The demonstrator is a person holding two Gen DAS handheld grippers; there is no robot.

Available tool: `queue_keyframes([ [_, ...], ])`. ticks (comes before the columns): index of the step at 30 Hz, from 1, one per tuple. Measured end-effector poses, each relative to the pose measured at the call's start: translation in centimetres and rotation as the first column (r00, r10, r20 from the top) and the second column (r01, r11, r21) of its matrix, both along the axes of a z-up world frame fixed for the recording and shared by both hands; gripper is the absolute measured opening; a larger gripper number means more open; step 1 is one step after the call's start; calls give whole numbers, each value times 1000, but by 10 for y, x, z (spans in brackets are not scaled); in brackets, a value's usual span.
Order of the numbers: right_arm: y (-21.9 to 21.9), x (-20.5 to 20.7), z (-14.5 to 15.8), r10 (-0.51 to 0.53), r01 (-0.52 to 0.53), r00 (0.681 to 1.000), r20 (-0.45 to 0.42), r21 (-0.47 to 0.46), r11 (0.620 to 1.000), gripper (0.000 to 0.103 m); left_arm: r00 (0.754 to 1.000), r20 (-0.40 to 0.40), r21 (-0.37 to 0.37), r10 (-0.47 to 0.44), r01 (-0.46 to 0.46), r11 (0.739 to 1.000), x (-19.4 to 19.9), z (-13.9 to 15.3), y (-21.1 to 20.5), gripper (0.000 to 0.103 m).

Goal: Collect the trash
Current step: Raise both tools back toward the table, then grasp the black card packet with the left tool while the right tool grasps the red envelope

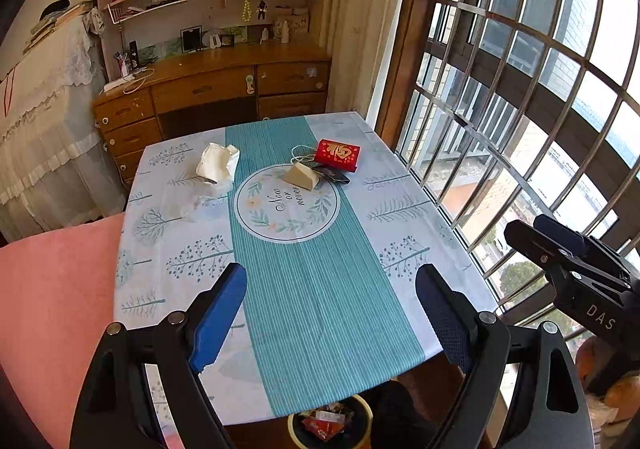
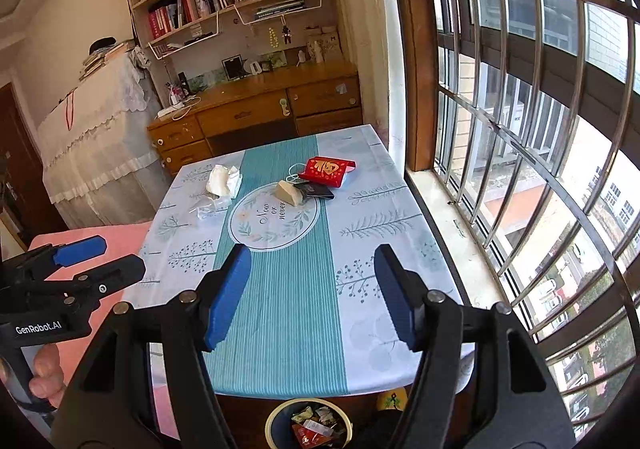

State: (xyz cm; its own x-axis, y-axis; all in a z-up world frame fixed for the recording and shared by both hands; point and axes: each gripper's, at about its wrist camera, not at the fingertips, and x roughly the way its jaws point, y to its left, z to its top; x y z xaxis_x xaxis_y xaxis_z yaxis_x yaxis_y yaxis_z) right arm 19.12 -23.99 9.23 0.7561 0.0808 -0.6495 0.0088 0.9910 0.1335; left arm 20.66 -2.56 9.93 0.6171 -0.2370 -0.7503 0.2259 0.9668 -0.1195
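Observation:
A crumpled white tissue (image 1: 218,167) (image 2: 224,179) lies on the far left of the table (image 1: 400,217) (image 2: 380,225). A clear plastic wrapper (image 1: 196,207) (image 2: 208,209) lies just in front of it. Near the middle sit a beige wedge (image 1: 301,176) (image 2: 289,192), a red packet (image 1: 337,155) (image 2: 326,170) and a dark wallet (image 1: 334,175) (image 2: 318,191). A round bin (image 1: 330,425) (image 2: 310,425) holding wrappers stands on the floor under the near table edge. My left gripper (image 1: 332,313) (image 2: 80,261) and right gripper (image 2: 311,289) (image 1: 560,245) hover side by side over the near edge, both open and holding nothing.
A pink cushioned seat (image 1: 52,289) (image 2: 100,237) adjoins the table's left side. A barred window (image 1: 520,89) (image 2: 520,129) runs along the right. Behind the table stand a wooden desk (image 1: 220,81) with bookshelves and a lace-covered cabinet (image 1: 40,129).

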Motion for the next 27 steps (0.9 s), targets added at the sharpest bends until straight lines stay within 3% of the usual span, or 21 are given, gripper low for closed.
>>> queue_keyframes([
  [6,-47,121,-38,111,-110,990,-91,20,994,61,987,-114,-18,112,-115,993,109,-47,-35,87],
  [8,-63,164,-51,152,-149,979,-133,30,988,61,977,-167,-32,136,-143,989,145,-64,-49,78],
  [13,-89,266,-83,259,-258,944,-206,32,966,61,943,-260,-40,206,-224,974,234,-114,-75,76],
  [17,-95,345,-118,338,-339,903,-266,43,940,61,898,-347,-46,272,-306,951,292,-164,-81,72],
  [24,-69,441,-178,459,-469,827,-324,52,882,61,832,-438,-68,342,-410,910,347,-232,-72,65],
  [27,-55,470,-201,521,-536,774,-361,65,842,61,815,-459,-83,354,-436,896,360,-249,-69,63],
])
